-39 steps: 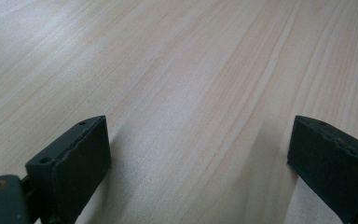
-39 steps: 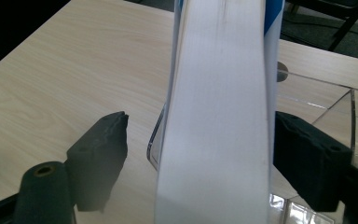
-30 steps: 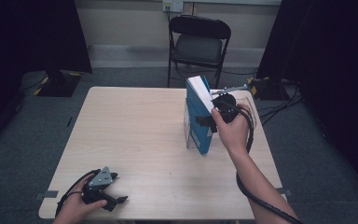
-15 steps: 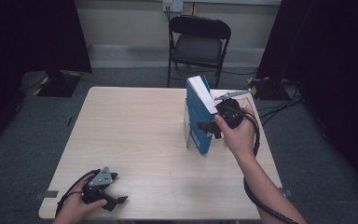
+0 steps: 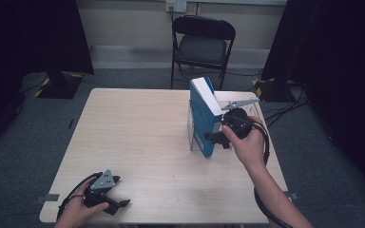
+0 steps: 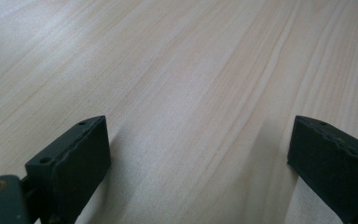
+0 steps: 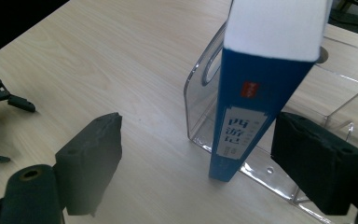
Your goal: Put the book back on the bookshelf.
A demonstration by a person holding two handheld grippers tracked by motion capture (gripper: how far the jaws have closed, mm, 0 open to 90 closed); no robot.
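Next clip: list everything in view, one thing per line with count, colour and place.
Book: one, blue cover with white page edges, standing upright in the rack, right half of the table.
Rack: one, clear plastic, under and around the book.
Table: one, light wood, centre.
Folding chair: one, black, behind the table.
Cables: several, black, on the floor at right.
Left gripper: one, black, jaws apart, resting at the table's near left corner.
Right gripper: one, black, jaws apart beside the book.
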